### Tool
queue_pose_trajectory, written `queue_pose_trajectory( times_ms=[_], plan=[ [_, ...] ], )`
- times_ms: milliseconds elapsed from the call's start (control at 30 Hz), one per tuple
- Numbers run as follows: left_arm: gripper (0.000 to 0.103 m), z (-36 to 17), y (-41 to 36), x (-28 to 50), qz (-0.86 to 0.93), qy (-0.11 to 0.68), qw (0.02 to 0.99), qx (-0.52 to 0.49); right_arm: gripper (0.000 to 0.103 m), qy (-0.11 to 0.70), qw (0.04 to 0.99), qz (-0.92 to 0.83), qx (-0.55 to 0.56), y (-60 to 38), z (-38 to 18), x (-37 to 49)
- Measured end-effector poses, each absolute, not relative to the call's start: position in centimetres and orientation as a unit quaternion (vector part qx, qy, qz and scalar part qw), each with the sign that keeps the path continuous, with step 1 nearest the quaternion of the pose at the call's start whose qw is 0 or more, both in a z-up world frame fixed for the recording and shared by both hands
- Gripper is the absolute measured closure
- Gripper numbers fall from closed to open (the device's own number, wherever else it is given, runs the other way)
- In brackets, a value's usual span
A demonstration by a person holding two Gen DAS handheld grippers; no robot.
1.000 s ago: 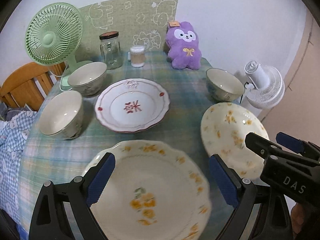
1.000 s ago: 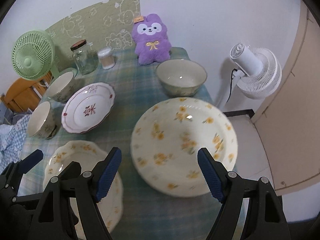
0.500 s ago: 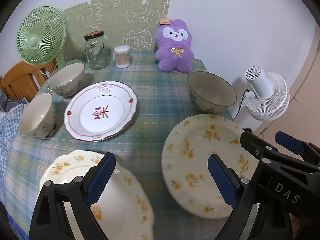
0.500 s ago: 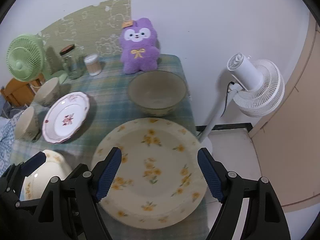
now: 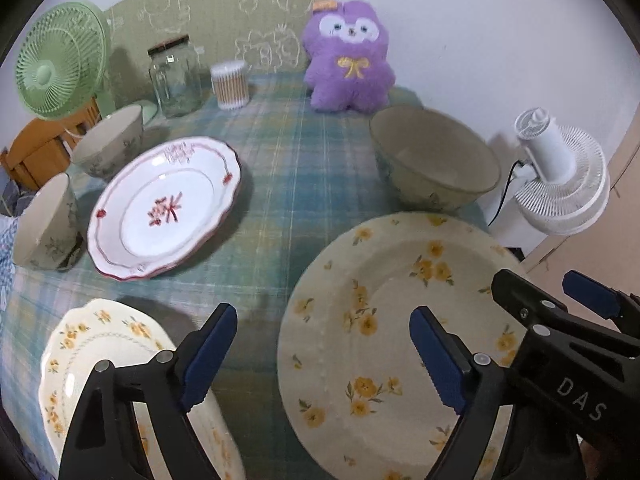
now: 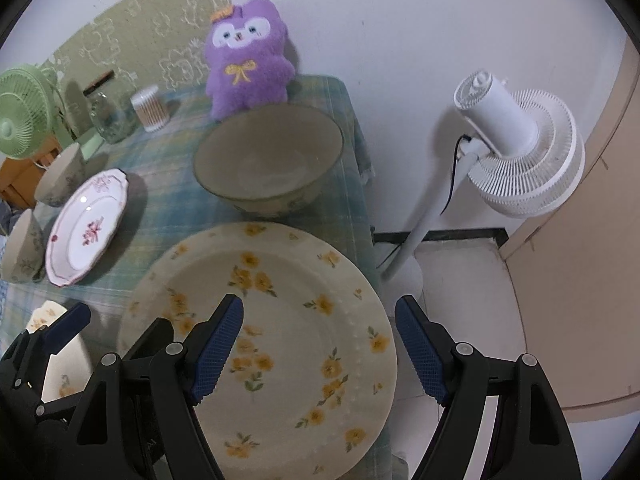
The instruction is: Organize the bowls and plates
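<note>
A large cream plate with yellow flowers (image 5: 380, 320) (image 6: 280, 320) lies at the table's near right corner. A smaller scalloped yellow-flower plate (image 5: 108, 360) (image 6: 48, 344) lies at the near left. A white plate with red trim (image 5: 168, 208) (image 6: 86, 228) lies mid-left, with two small bowls (image 5: 44, 224) (image 5: 110, 140) beside it. A big bowl (image 5: 432, 160) (image 6: 268, 160) stands behind the large plate. My left gripper (image 5: 324, 356) is open above the gap between the two flower plates. My right gripper (image 6: 320, 348) is open over the large plate's right rim.
A purple plush (image 5: 348, 56), a glass jar (image 5: 176, 76), a cotton-swab tub (image 5: 230, 84) and a green fan (image 5: 60, 60) stand along the back of the checked tablecloth (image 5: 300, 168). A white floor fan (image 6: 516, 148) stands right of the table edge.
Both grippers have moved right and closer to the table. The large flower plate now fills more of both views. Both stay open and empty.
</note>
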State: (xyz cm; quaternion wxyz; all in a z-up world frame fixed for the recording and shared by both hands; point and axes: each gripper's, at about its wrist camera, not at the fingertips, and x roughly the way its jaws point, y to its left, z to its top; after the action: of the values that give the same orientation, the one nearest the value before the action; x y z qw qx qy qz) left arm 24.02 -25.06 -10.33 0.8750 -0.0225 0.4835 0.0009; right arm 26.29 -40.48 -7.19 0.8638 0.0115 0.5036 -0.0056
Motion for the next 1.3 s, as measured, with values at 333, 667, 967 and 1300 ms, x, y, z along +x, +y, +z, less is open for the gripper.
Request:
queue_pose_trajectory(
  times_ms=[333,667,967,1300],
  plan=[
    [0.028,-12.6,-25.4,24.8,0.001,0.511,0.859,-0.026,0.022,0.528,0.849,-0.013,0.003,-40.7,-9.7,27.3],
    [0.037,-13.4,-25.5,25.3,-0.001,0.519,0.854,-0.028,0.023,0.54,0.842,-0.012,0.008,-41.3,-11.0,28.2],
    [0.037,-13.4,-25.5,25.2,-0.003,0.518,0.855,-0.029,0.032,0.549,0.835,-0.027,0.023,-41.6,-11.7,28.4],
    [0.04,-12.7,-25.3,24.9,-0.005,0.51,0.86,-0.026,0.035,0.563,0.825,-0.032,0.046,-41.8,-11.5,26.3]
  ],
)
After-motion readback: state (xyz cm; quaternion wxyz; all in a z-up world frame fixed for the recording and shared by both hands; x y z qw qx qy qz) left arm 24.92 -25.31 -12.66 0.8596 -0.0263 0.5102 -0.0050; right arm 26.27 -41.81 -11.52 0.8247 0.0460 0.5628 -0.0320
